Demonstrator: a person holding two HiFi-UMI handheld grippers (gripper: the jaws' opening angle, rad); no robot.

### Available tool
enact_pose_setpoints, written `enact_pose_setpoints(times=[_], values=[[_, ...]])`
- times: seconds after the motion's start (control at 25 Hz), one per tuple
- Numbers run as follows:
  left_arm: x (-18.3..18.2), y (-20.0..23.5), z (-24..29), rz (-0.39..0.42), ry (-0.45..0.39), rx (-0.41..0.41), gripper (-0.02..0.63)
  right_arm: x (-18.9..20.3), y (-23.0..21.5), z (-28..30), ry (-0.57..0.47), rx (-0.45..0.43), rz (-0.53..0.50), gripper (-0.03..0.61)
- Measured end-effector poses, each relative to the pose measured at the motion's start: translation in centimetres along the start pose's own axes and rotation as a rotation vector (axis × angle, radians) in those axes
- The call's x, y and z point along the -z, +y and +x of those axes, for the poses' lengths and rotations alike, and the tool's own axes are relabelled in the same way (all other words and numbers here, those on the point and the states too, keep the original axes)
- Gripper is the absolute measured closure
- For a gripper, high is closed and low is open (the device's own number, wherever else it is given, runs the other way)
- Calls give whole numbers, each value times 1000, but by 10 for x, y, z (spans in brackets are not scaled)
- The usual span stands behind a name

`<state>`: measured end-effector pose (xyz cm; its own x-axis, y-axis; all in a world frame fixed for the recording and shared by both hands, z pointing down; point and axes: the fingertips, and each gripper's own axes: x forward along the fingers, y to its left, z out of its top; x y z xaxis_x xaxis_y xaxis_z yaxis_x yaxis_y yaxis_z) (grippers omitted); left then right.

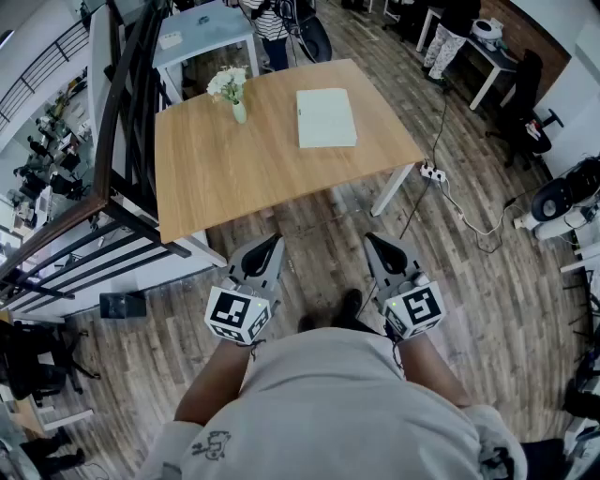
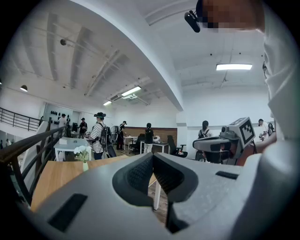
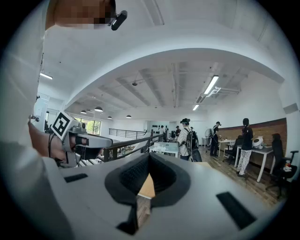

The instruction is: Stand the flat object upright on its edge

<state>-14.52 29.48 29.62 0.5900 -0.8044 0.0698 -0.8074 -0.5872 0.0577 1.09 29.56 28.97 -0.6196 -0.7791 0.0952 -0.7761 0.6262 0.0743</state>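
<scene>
A flat pale book-like object (image 1: 326, 117) lies on the wooden table (image 1: 244, 173) toward its far right side. Both grippers are held close to the person's body, well short of the table's near edge. My left gripper (image 1: 267, 249) is shut with nothing between its jaws, and its tip (image 2: 153, 159) points level toward the table. My right gripper (image 1: 377, 246) is also shut and empty, with its tip (image 3: 148, 160) aimed the same way. Each gripper shows in the other's view, the right gripper (image 2: 225, 140) at the right and the left gripper (image 3: 79, 138) at the left.
A small vase of white flowers (image 1: 231, 89) stands at the table's far left. A dark railing (image 1: 112, 197) runs along the left. A power strip and cable (image 1: 433, 174) lie on the floor right of the table. People stand at desks farther back (image 1: 272, 23).
</scene>
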Motion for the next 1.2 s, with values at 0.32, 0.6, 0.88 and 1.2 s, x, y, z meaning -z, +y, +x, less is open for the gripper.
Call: enact_pose_setpoints(times=[0.32, 0.6, 0.88, 1.2], values=[[-1, -5, 27, -7, 6, 5, 606, 7, -22, 4, 10, -17, 5, 572], [2, -10, 60, -29, 22, -6, 606, 14, -51, 9, 24, -32, 8, 572], [7, -14, 105, -12, 41, -27, 606, 22, -95, 20, 22, -55, 15, 572], [12, -22, 160, -13, 46, -49, 511, 50, -159, 35, 78, -89, 60, 406]])
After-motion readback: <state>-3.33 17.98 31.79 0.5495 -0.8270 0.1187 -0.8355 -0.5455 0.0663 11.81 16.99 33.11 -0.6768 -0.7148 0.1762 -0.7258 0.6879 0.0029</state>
